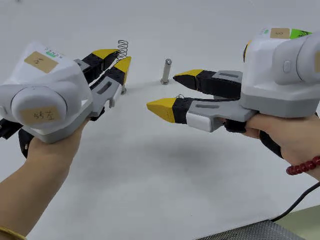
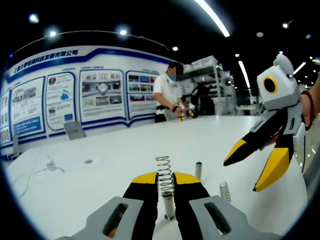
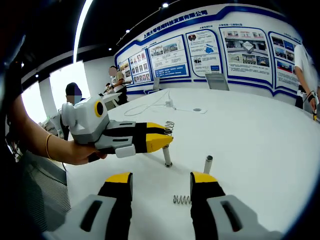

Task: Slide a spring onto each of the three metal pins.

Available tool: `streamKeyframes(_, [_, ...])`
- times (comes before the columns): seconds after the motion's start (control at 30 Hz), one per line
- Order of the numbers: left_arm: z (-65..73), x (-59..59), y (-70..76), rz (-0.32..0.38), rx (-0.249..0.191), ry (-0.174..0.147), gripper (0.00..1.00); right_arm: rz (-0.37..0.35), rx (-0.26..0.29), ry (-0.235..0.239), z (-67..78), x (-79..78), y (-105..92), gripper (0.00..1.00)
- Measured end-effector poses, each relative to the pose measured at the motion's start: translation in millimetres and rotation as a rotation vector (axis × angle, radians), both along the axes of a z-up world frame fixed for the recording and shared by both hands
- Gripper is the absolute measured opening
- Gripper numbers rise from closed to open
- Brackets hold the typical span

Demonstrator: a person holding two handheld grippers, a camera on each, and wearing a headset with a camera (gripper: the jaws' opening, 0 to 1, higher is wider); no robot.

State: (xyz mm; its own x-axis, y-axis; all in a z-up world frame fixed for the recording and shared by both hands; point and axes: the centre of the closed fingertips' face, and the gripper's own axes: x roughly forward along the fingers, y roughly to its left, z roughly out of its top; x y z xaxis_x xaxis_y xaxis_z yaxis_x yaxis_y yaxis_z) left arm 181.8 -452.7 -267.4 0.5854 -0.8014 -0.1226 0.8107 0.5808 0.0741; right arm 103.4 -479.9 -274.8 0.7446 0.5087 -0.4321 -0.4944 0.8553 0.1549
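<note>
Left claw (image 2: 166,179) is clenched on a silver coil spring (image 2: 163,170), holding it upright with its lower end at the top of a short metal pin (image 2: 169,206) that stands on the white counter (image 2: 100,185). In the head view this pair sits left of a bare pin (image 1: 166,71), an upright grey post with a rounded cap. Right claw (image 1: 174,91) hangs released, yellow tips spread wide, just right of the bare pin. A loose spring (image 3: 182,199) lies flat on the counter, nearer the person than the bare pin, between those spread tips.
</note>
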Motion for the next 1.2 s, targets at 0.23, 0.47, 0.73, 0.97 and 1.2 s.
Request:
streamKeyframes(0.23, [-6.8, -1.6, 4.0, 0.007, 0.013, 0.019, 0.11, -0.002, 0.002, -0.002, 1.1, 0.4, 0.1, 0.47])
streamKeyframes(0.47, [-10.3, -2.8, 5.3, 0.005, 0.02, 0.029, 0.1, -0.004, 0.003, -0.002, 1.4, -0.1, 1.3, 0.47])
streamKeyframes(0.73, [-20.1, -4.6, 6.5, 0.006, 0.047, 0.051, 0.1, -0.007, 0.004, -0.001, 0.9, 0.6, 1.0, 0.47])
streamKeyframes(0.97, [-28.3, -3.5, 7.0, 0.009, 0.061, 0.084, 0.1, -0.009, 0.001, -0.002, 1.2, 0.4, -0.1, 0.47])
streamKeyframes(1.2, [-38.5, -3.0, 7.2, 0.01, 0.078, 0.117, 0.1, -0.012, -0.007, -0.006, 1.7, 0.1, -2.2, 0.48])
